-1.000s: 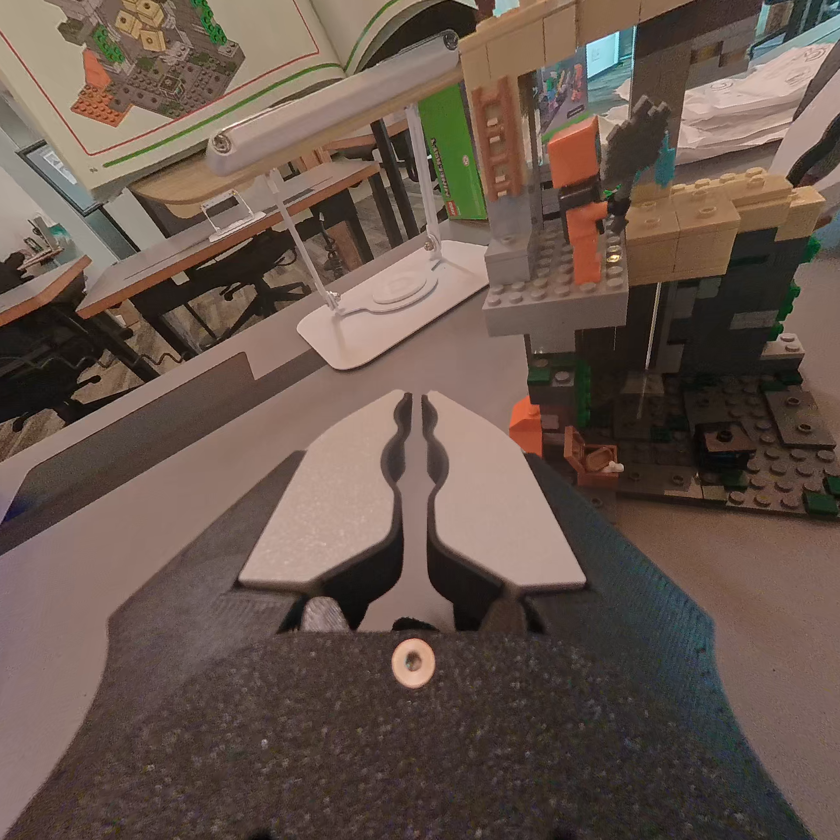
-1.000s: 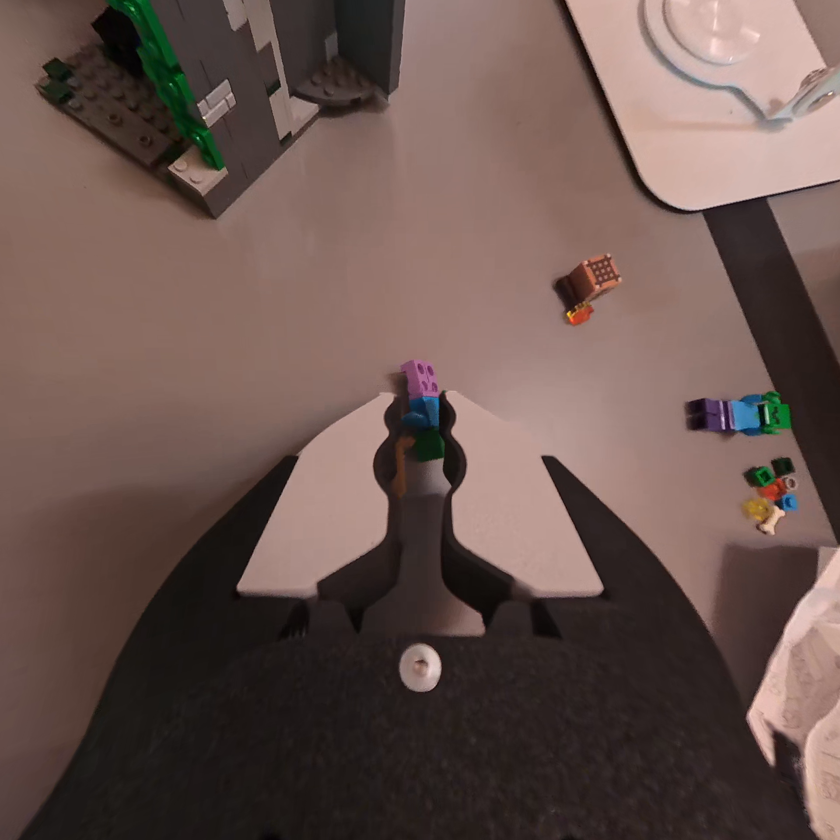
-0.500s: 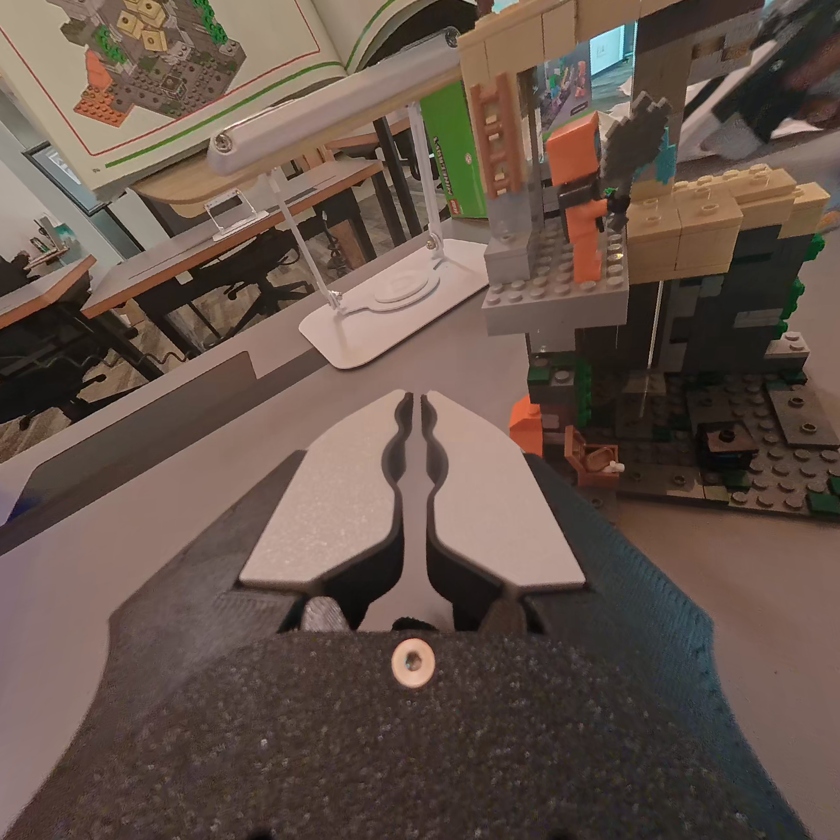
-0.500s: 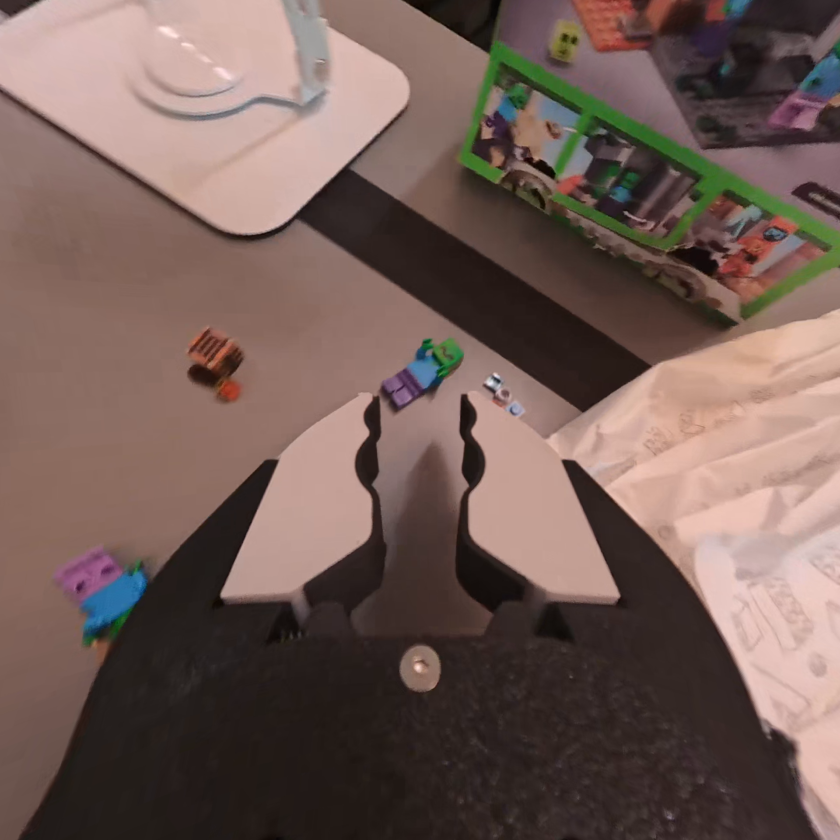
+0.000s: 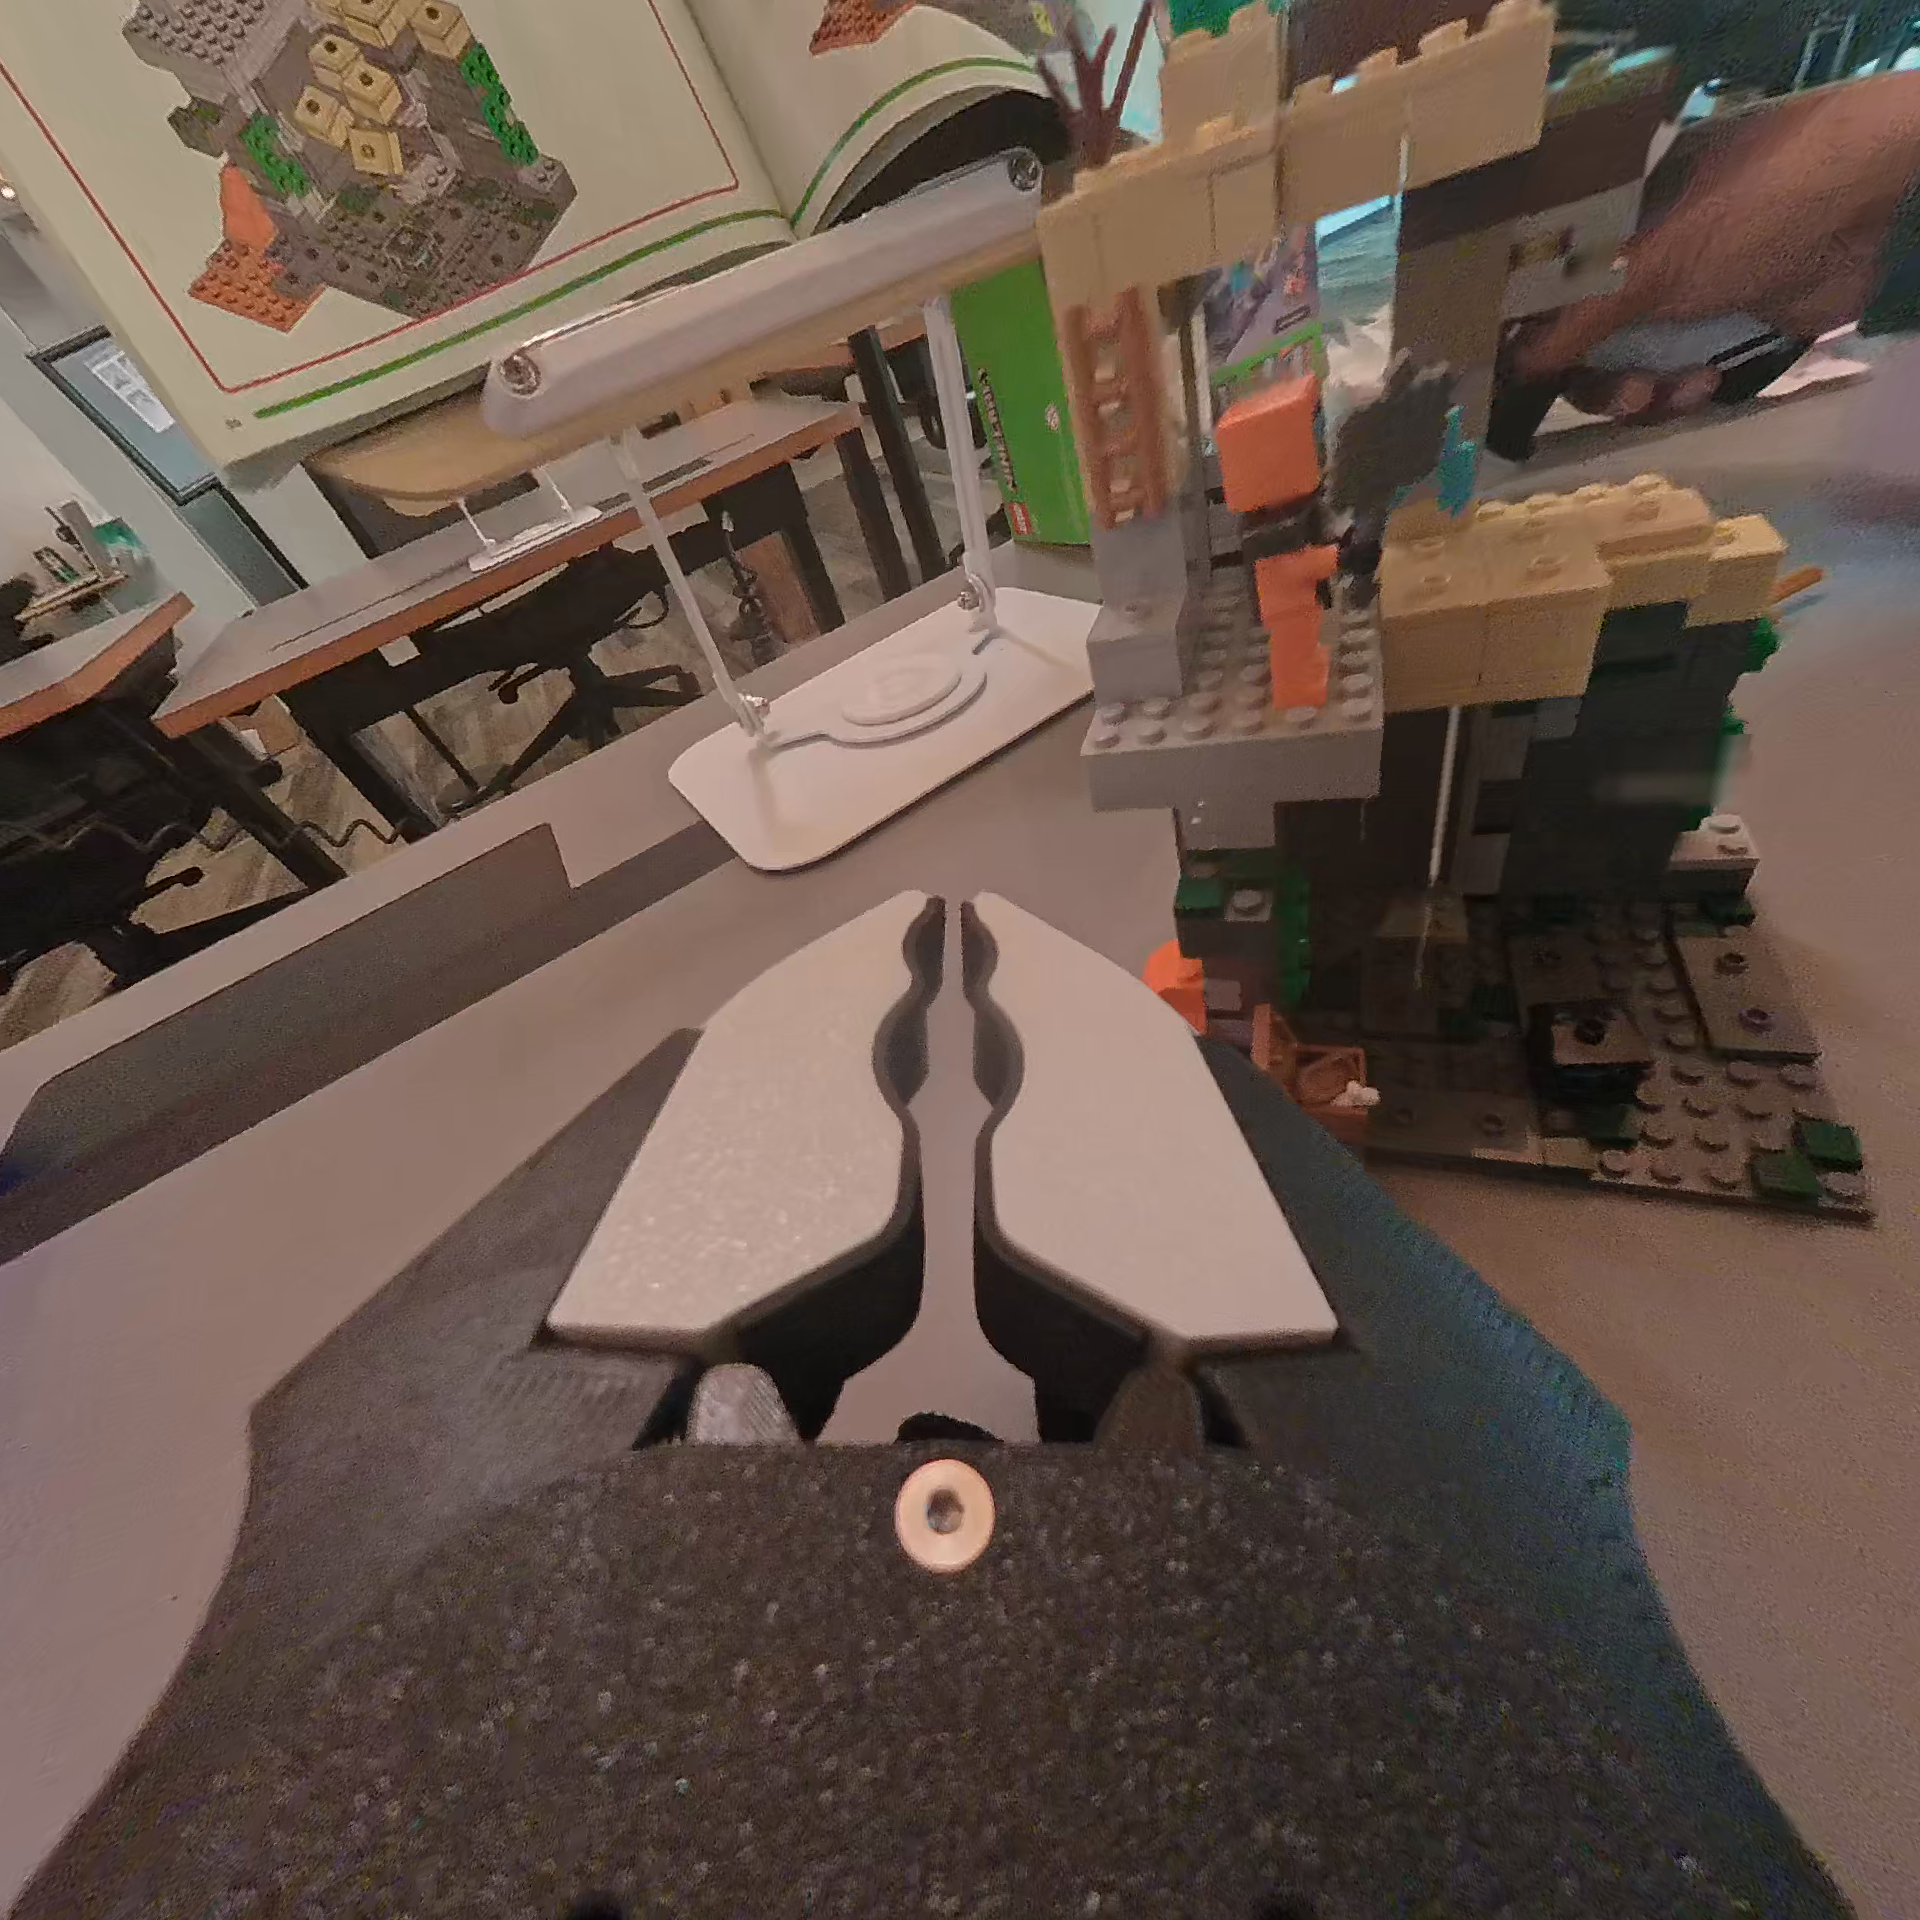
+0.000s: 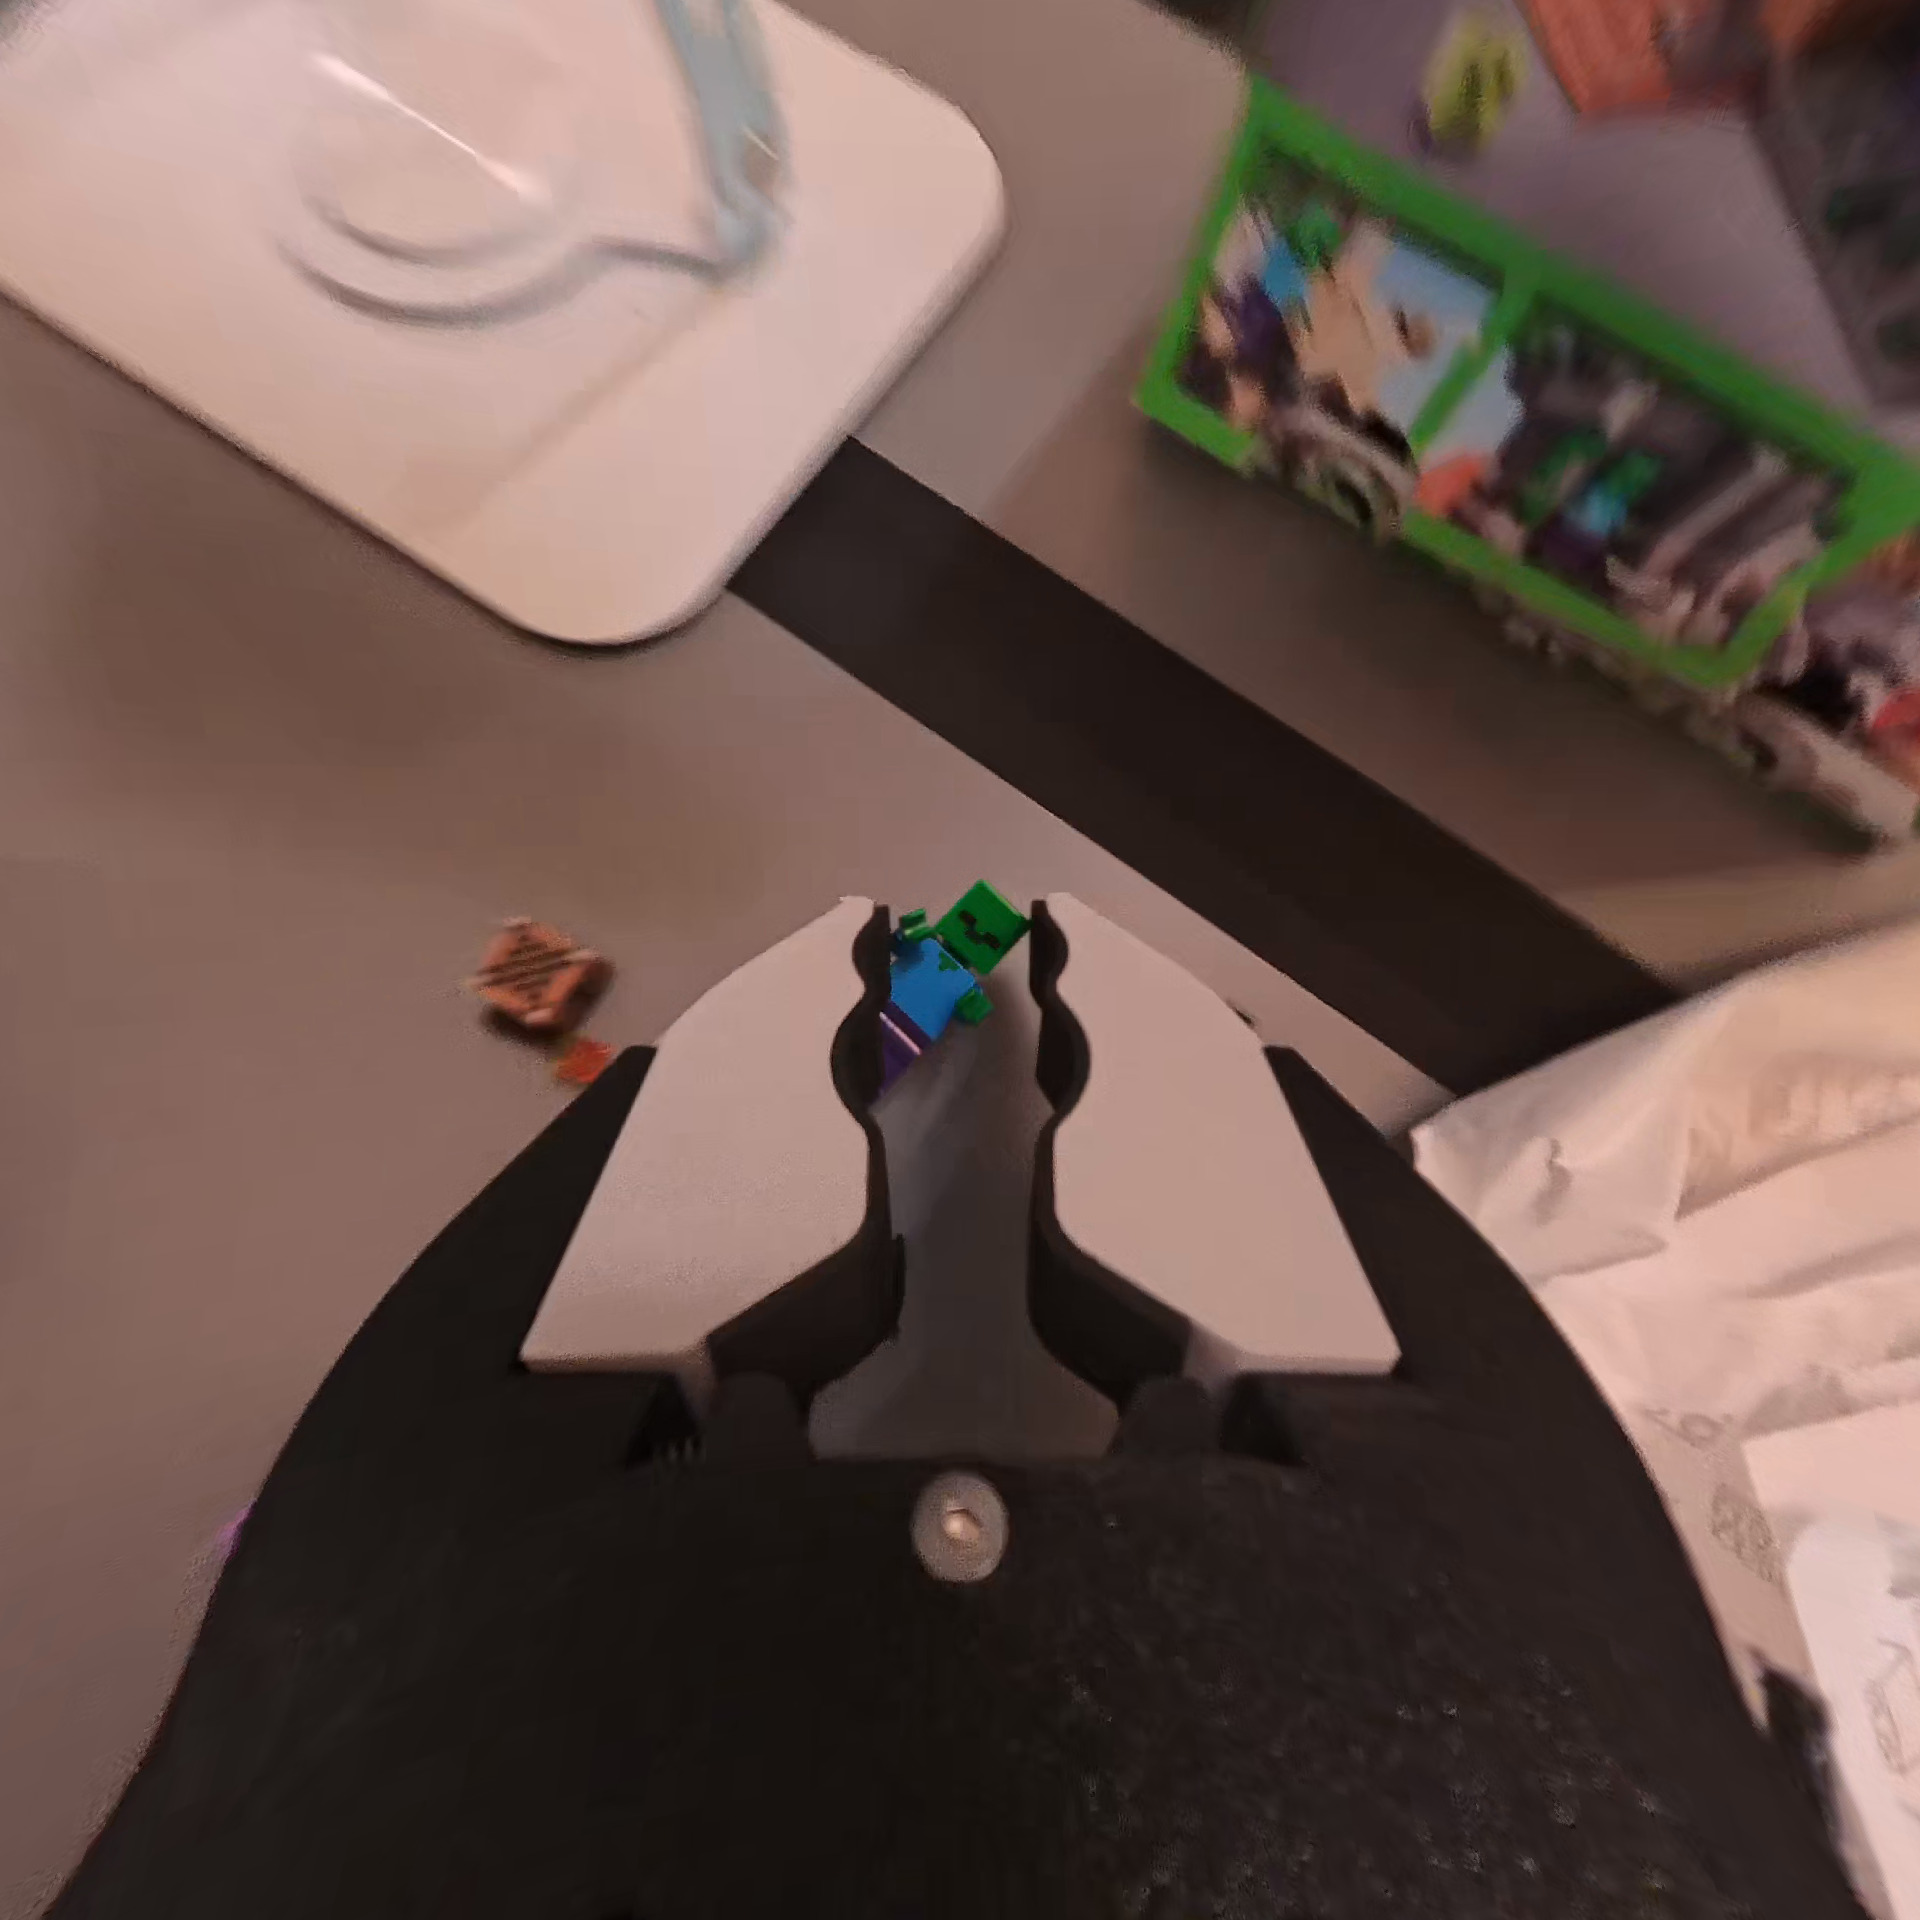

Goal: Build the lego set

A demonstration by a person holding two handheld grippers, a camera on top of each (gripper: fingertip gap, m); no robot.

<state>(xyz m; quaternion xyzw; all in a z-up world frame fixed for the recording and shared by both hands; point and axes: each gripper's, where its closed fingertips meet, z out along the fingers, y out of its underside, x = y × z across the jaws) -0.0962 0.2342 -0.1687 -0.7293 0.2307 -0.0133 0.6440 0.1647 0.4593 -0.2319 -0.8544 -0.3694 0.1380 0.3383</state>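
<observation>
Right gripper point(image 6: 956, 914) fingers parted, now straddling zombie minifigure point(image 6: 940, 982), ungripped; left gripper point(image 5: 954, 906) unchanged, nearly closed, empty.

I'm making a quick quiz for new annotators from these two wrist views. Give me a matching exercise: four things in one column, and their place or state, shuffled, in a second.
Things:
1. left gripper
2. right gripper
3. green-headed minifigure
4. orange minifigure

Place or state:
A. standing on the grey studded platform of the build
B. open
C. shut, holding nothing
D. lying on the table between open fingers

Pairs: 1-C, 2-B, 3-D, 4-A
</observation>
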